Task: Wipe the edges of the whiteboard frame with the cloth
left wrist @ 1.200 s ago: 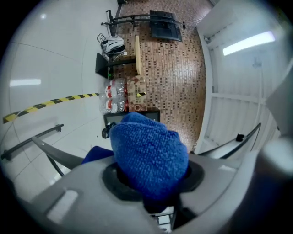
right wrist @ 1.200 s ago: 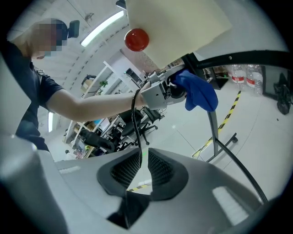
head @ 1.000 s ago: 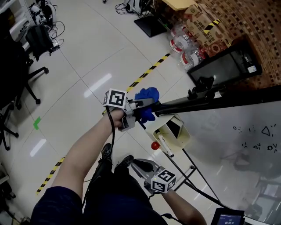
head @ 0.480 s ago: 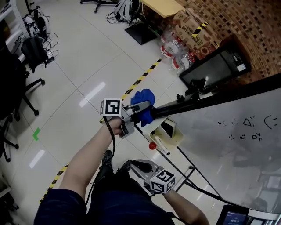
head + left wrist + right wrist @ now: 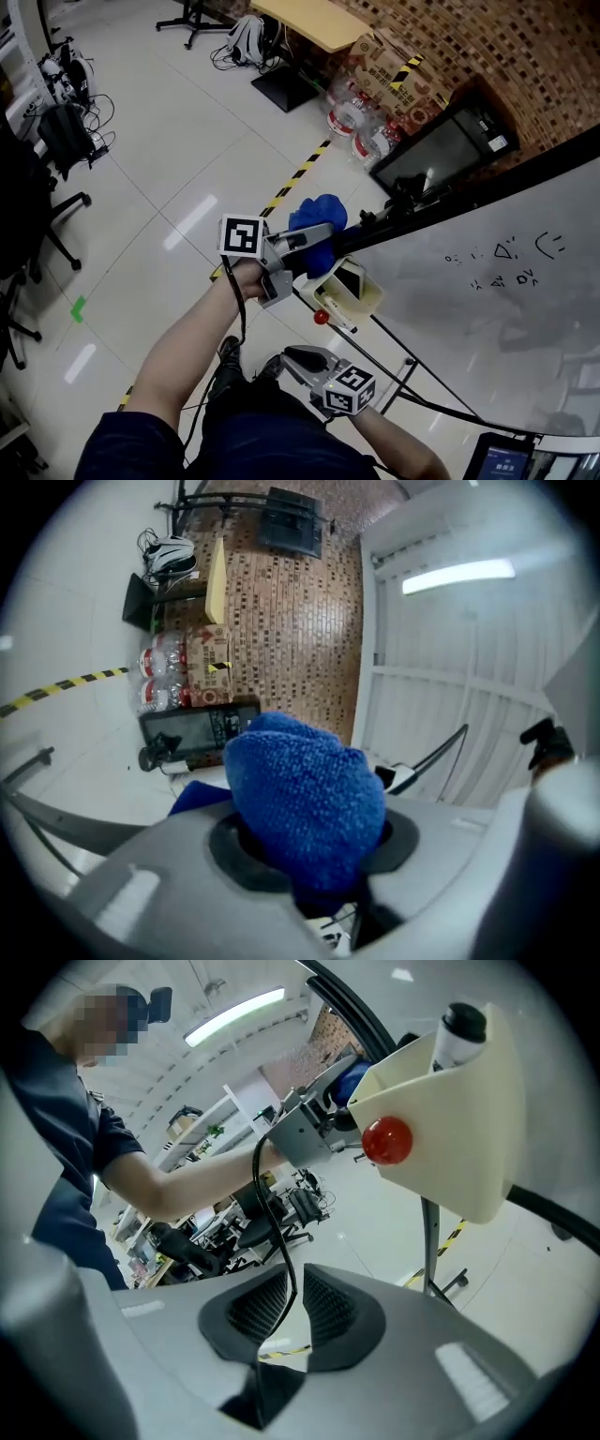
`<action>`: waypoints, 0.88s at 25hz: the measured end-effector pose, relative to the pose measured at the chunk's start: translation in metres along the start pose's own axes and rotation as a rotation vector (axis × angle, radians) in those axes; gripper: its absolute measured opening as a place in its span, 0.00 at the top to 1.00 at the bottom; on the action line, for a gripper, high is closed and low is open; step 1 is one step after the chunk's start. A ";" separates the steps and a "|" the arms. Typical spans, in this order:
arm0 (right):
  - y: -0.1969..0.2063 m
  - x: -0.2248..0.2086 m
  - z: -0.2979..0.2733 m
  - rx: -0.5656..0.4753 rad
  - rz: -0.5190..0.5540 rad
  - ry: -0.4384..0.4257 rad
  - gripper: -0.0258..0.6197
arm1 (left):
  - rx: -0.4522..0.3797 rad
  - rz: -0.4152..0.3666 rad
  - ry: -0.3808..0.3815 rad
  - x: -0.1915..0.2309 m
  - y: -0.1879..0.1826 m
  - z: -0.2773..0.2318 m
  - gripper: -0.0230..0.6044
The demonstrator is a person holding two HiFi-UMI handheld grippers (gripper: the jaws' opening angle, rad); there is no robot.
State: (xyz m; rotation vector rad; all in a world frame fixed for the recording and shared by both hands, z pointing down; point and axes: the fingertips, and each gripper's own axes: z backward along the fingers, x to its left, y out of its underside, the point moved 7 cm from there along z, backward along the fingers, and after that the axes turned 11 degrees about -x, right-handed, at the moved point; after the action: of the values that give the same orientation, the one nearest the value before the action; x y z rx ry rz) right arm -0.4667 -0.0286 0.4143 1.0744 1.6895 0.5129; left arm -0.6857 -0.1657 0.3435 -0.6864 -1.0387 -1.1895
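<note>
Pressing the blue cloth [image 5: 305,799] flat against the whiteboard frame [image 5: 506,175] and sliding steadily along it seems best. The left gripper [image 5: 311,238] has its fingers clamped on the cloth by the frame's end. The right gripper [image 5: 296,356] hangs low, fingers [image 5: 330,1309] narrow and empty. A cream holder [image 5: 450,1147] carries a black-capped marker [image 5: 459,1027].

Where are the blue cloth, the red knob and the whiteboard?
blue fuzzy cloth [image 5: 305,808], left gripper view, bunched middle.
small red round knob [image 5: 387,1140], right gripper view, its front.
white whiteboard [image 5: 487,347], head view, bare surface.
</note>
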 end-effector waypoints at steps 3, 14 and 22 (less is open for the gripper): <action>-0.001 -0.001 0.003 -0.004 0.004 0.013 0.87 | 0.001 -0.015 0.030 -0.017 -0.001 -0.007 0.74; -0.026 0.020 -0.004 -0.043 0.060 0.007 0.87 | 0.024 -0.021 0.074 -0.078 -0.007 -0.026 0.74; -0.082 0.040 -0.013 -0.200 0.175 -0.006 0.87 | 0.088 -0.357 -0.086 -0.102 -0.011 -0.024 0.73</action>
State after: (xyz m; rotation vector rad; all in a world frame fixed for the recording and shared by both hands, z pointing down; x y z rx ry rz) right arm -0.5151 -0.0348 0.3360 1.0800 1.5104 0.7736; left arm -0.6928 -0.1479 0.2395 -0.4982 -1.3164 -1.4190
